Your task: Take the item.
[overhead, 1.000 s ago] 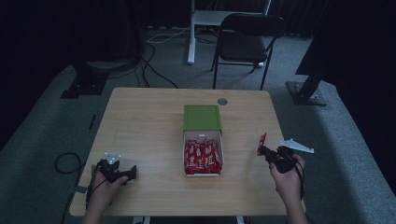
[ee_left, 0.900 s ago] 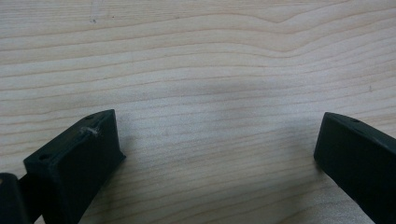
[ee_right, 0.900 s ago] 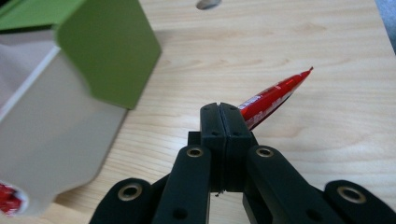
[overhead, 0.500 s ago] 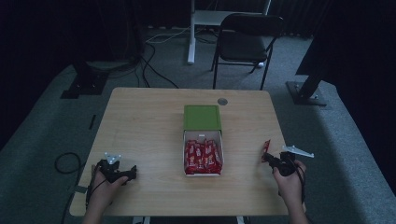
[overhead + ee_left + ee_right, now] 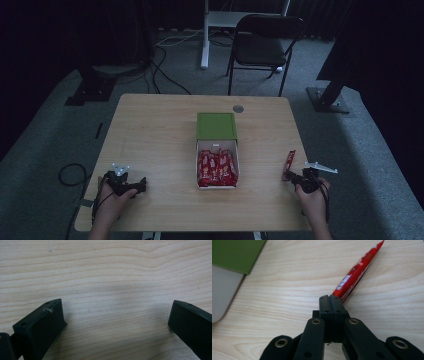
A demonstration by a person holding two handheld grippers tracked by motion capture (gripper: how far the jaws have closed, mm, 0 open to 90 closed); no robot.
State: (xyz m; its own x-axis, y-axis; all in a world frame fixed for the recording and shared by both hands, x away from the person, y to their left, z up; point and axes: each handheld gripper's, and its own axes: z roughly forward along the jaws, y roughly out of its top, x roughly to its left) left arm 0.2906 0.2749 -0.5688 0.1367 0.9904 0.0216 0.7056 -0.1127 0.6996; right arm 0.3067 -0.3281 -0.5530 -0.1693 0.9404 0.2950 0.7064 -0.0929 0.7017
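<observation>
Fingers of left gripper spread wide, empty, resting low over pale wooden surface, bare wood between them. Right of left fingers, mid-surface: white cardboard box with green lid slid back, red wrapped snack bars packed inside. Further right, right gripper fingers clenched on end of one red foil-wrapped bar, which slants up and away from fingers, well apart from box. Risk, as judged: thin slick wrapper pinched at very end; could slip or pivot if swung fast.
</observation>
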